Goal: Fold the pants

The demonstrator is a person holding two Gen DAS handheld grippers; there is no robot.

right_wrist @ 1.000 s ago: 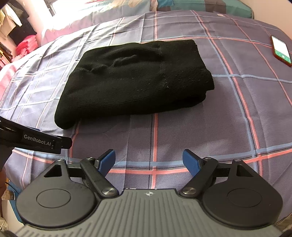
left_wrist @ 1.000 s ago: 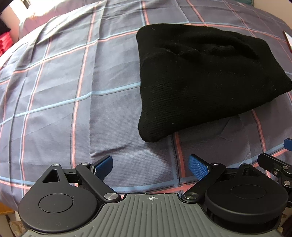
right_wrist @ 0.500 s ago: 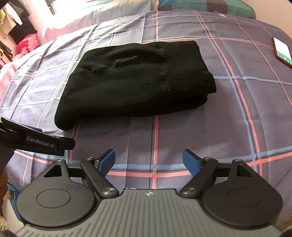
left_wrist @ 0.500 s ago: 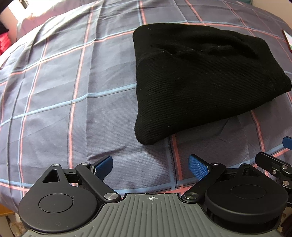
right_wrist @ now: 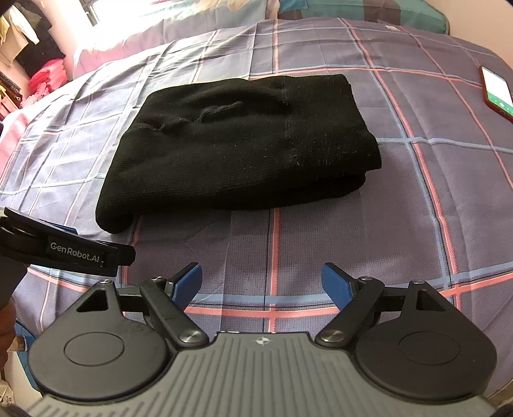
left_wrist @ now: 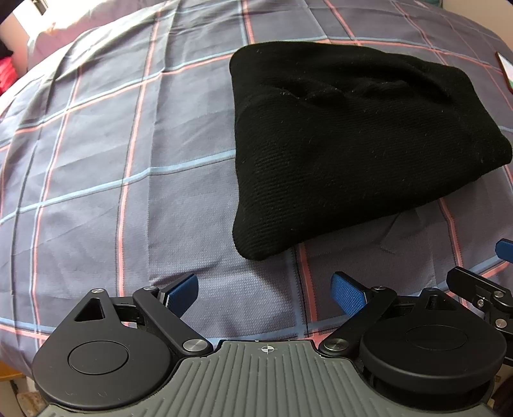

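The black knit pants (left_wrist: 346, 144) lie folded into a thick bundle on the plaid bed cover; they also show in the right wrist view (right_wrist: 243, 144). My left gripper (left_wrist: 264, 293) is open and empty, just short of the bundle's near left corner. My right gripper (right_wrist: 263, 282) is open and empty, a little back from the bundle's near edge. The left gripper's body (right_wrist: 67, 253) shows at the left of the right wrist view, and part of the right gripper (left_wrist: 481, 285) at the right edge of the left wrist view.
The plaid bed cover (right_wrist: 416, 208) spreads all around the bundle. A phone with a red case (right_wrist: 498, 93) lies at the far right. Pillows (right_wrist: 352, 12) sit at the head of the bed. Pink clothes (right_wrist: 45, 80) are piled at the far left.
Both grippers have drifted slightly; the bundle sits a little further left in the left wrist view. The pants have not moved and both grippers stay open.
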